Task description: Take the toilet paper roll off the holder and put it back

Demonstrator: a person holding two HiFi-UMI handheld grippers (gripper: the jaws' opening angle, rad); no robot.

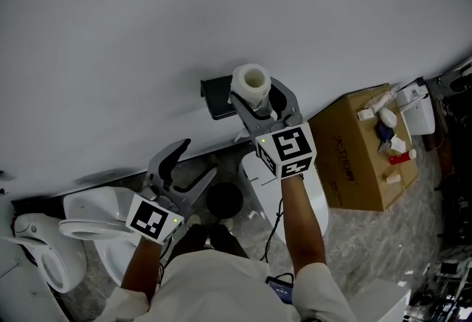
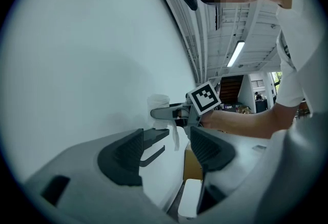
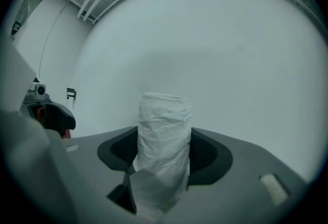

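The white toilet paper roll (image 1: 251, 85) stands upright between the jaws of my right gripper (image 1: 258, 98), which is shut on it, up near the pale wall. A black wall holder (image 1: 217, 97) is just left of the roll, and the roll is off it. The right gripper view shows the roll (image 3: 164, 130) pinched at its lower part, with a loose sheet hanging in front. My left gripper (image 1: 195, 162) hangs lower and to the left, open and holding nothing. In the left gripper view its jaws stand apart, with the holder (image 2: 156, 135) and the held roll (image 2: 159, 102) beyond them.
A white toilet (image 1: 85, 221) sits at the lower left. A white bin or tank (image 1: 295, 191) stands below the right gripper. At the right is a cardboard box (image 1: 354, 162) with several small bottles on top. The person's arms reach up from the bottom edge.
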